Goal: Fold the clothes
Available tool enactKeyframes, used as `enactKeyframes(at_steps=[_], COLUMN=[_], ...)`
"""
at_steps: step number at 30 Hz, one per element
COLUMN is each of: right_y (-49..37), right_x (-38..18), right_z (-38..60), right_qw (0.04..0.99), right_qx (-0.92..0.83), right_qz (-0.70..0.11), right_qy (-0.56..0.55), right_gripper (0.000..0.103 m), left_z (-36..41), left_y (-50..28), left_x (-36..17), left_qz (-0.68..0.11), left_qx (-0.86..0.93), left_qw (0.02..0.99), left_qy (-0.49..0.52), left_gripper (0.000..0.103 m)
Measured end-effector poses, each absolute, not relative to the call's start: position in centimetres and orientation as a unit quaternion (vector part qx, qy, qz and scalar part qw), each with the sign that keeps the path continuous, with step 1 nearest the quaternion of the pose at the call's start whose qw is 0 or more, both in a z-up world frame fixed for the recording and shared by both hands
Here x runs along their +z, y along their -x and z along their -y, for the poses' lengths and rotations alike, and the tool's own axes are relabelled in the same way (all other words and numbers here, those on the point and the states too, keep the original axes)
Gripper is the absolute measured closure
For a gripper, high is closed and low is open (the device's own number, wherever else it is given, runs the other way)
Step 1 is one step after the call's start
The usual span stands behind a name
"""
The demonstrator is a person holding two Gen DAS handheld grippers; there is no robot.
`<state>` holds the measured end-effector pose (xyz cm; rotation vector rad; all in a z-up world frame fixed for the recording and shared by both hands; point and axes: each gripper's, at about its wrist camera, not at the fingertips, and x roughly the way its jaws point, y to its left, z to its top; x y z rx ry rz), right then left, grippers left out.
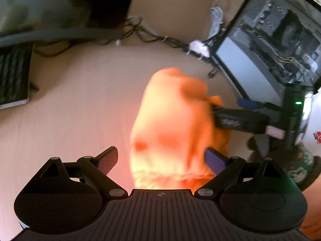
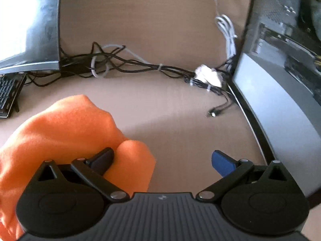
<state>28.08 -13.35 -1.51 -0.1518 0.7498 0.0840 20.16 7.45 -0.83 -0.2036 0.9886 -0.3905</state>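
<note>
An orange garment (image 1: 176, 124) lies bunched on the beige desk (image 1: 80, 110), running away from my left gripper (image 1: 162, 160). The left gripper is open, its fingers either side of the cloth's near end. In the left wrist view the right gripper (image 1: 238, 118) reaches in from the right and touches the cloth's far right edge. In the right wrist view my right gripper (image 2: 162, 160) is open; its left finger (image 2: 102, 159) presses into a fold of the orange garment (image 2: 64, 132), and its blue right finger (image 2: 222, 162) stands over bare desk.
A bundle of black and white cables (image 2: 140, 64) crosses the desk at the back. A computer case (image 2: 280, 80) stands at the right, a monitor (image 2: 28, 24) and keyboard (image 2: 8, 94) at the left. A loose plug (image 2: 212, 113) lies near the case.
</note>
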Motion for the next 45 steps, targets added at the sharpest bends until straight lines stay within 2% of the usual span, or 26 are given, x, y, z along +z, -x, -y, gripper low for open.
enactKeyframes(at_steps=[4, 6, 10, 12, 15, 19, 23, 24, 25, 26, 30, 34, 38, 41, 44, 45], right_y=[-26.9, -26.1, -24.8, -25.2, -25.8, -25.1, -26.0, -26.2, -26.2, -25.9, -22.1, -21.3, -22.6, -22.5, -23.0, -23.2], right_x=[-0.5, 0.8, 3.8, 3.3, 0.0, -0.3, -1.8, -2.3, -2.7, -2.6, 1.4, 2.7, 0.1, -2.1, -3.2, -3.5], right_z=[13.2, 13.7, 15.9, 16.1, 15.5, 18.6, 18.7, 18.2, 17.7, 17.1, 12.4, 12.1, 14.9, 15.2, 16.8, 17.3], right_qw=[0.921, 0.924, 0.939, 0.935, 0.917, 0.900, 0.876, 0.873, 0.869, 0.869, 0.924, 0.915, 0.912, 0.918, 0.900, 0.894], right_qx=[0.051, 0.061, 0.099, 0.099, 0.083, 0.131, 0.187, 0.190, 0.191, 0.195, 0.219, 0.239, 0.145, 0.094, 0.088, 0.086], right_qz=[-0.360, -0.356, -0.328, -0.340, -0.390, -0.386, -0.382, -0.381, -0.377, -0.367, -0.285, -0.283, -0.335, -0.365, -0.394, -0.401], right_qy=[0.136, 0.125, 0.001, -0.023, 0.004, -0.151, -0.227, -0.240, -0.258, -0.268, -0.129, -0.162, -0.189, -0.125, -0.164, -0.179], right_gripper=[0.000, 0.000, 0.000, 0.000, 0.001, 0.005, 0.006, 0.014, 0.037, 0.043, 0.052, 0.059, 0.059, 0.045, 0.041, 0.036], left_z=[-7.2, -6.7, -6.9, -6.9, -7.0, -7.4, -8.4, -8.6, -8.8, -9.0, -9.9, -11.1, -10.9, -9.7, -8.6, -8.4], left_y=[-20.0, -20.0, -20.4, -20.8, -21.1, -21.1, -21.7, -21.8, -21.9, -22.0, -22.4, -22.3, -21.8, -21.6, -21.5, -21.6], left_x=[-1.2, -1.3, -1.6, -1.6, -1.6, -1.7, -2.1, -2.1, -2.1, -2.0, -1.6, -1.5, -0.8, 0.1, 1.0, 1.2], left_qz=[-0.478, -0.479, -0.484, -0.484, -0.485, -0.488, -0.496, -0.497, -0.498, -0.498, -0.499, -0.503, -0.496, -0.486, -0.471, -0.465], left_qx=[-0.182, -0.179, -0.170, -0.169, -0.169, -0.164, -0.152, -0.149, -0.143, -0.138, -0.117, -0.100, -0.111, -0.141, -0.171, -0.183], left_qw=[0.856, 0.858, 0.857, 0.857, 0.856, 0.855, 0.851, 0.851, 0.851, 0.853, 0.856, 0.856, 0.858, 0.859, 0.862, 0.862], left_qy=[0.079, 0.055, 0.053, 0.054, 0.056, 0.061, 0.078, 0.081, 0.079, 0.075, 0.059, 0.061, 0.071, 0.076, 0.080, 0.086], left_gripper=[0.005, 0.004, 0.004, 0.004, 0.004, 0.004, 0.003, 0.003, 0.003, 0.003, 0.003, 0.003, 0.003, 0.004, 0.004, 0.004])
